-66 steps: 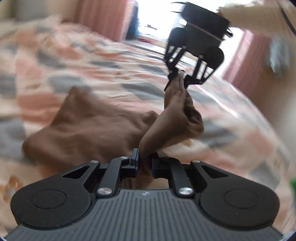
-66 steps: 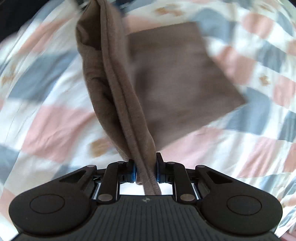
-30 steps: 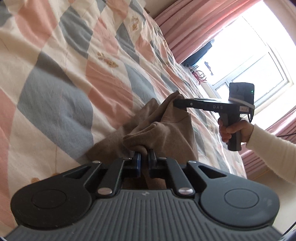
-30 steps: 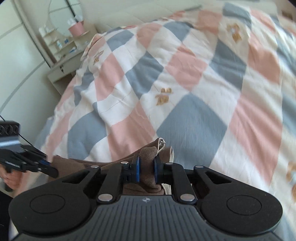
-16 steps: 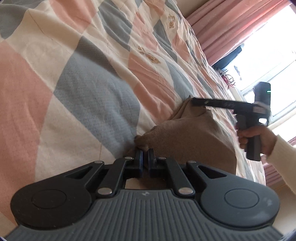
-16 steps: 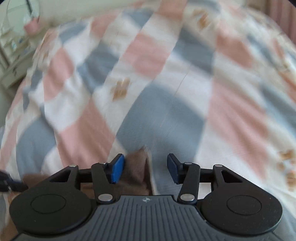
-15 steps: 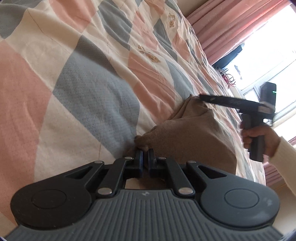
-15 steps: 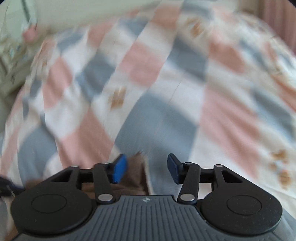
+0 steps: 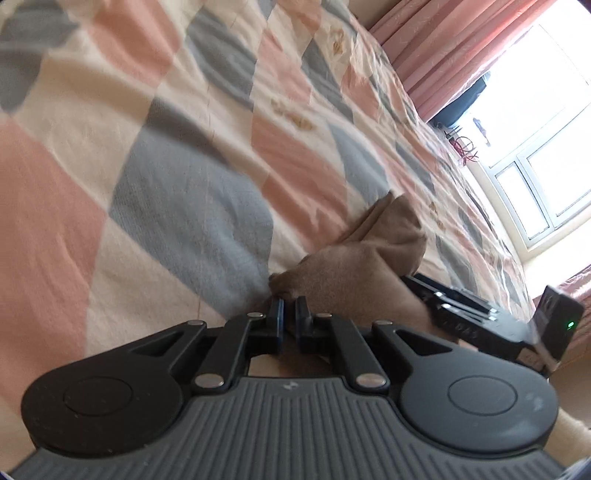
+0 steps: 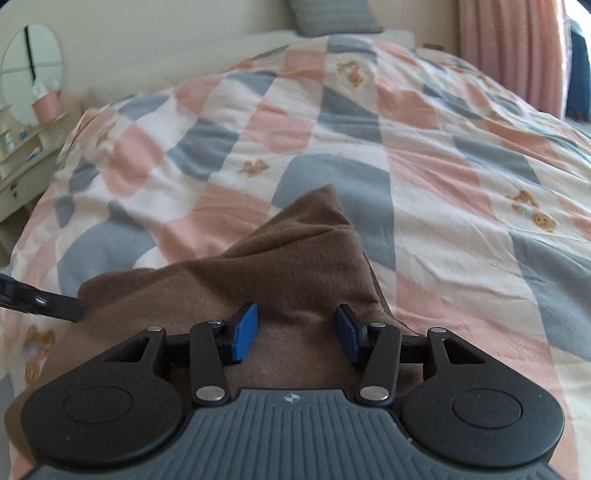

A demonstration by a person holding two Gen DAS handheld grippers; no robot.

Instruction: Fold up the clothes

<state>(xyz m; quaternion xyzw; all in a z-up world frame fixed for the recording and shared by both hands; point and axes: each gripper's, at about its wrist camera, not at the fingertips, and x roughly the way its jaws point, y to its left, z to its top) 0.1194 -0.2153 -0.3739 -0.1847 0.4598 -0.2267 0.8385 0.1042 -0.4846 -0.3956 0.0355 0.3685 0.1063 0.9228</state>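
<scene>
Clearly the brown garment [image 10: 295, 266] lay bunched on the bed [image 10: 443, 166]. The left gripper [image 9: 289, 314] pinched its corner; the right gripper [image 10: 295, 328] hovered spread above it. Releasing low and smoothing outward would have suited. The garment's near part was hidden behind both grippers.

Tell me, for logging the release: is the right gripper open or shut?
Open: the right gripper has its blue pads spread apart above the brown cloth.

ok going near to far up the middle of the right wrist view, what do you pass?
right gripper, open → brown garment → checked quilt → grey pillow at the headboard.
</scene>
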